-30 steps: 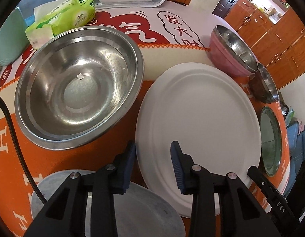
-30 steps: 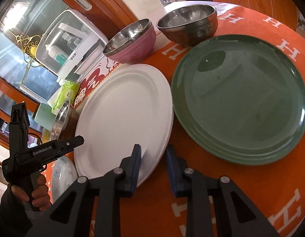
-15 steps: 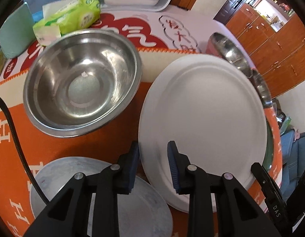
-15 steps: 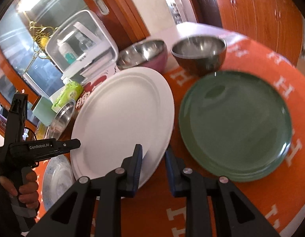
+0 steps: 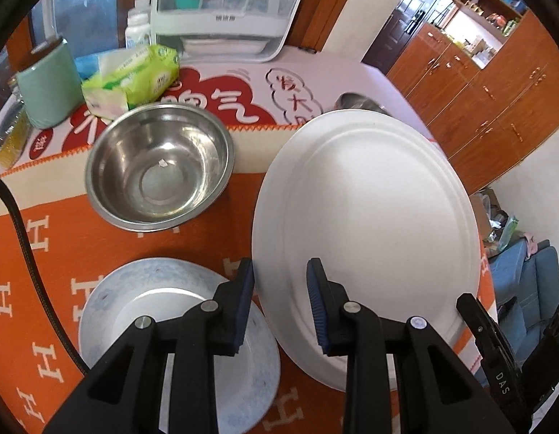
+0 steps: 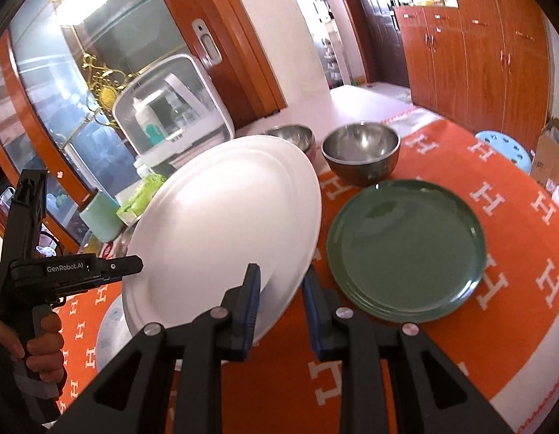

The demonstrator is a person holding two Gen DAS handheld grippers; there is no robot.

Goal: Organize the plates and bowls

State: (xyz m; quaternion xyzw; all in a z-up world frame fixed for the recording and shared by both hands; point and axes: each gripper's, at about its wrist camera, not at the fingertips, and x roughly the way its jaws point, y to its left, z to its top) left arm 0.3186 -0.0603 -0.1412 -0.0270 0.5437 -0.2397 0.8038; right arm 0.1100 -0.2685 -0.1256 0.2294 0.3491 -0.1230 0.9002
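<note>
Orange tabletop (image 5: 109,238): white plate (image 5: 362,224) now lifted, tilted, both tools, left (image 5: 279,305) and right (image 6: 281,307), clamped on rim; likely stacking onto green plate (image 6: 406,249) next.

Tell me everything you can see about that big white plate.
The white plate is large, oval-looking and matte, with a raised ridge ringing its flat middle. It appears bare. It is tilted up off the orange tablecloth, its far edge high. Both grippers straddle its near rim, the left gripper and the right gripper. It hides part of the pink bowl behind it.
</note>
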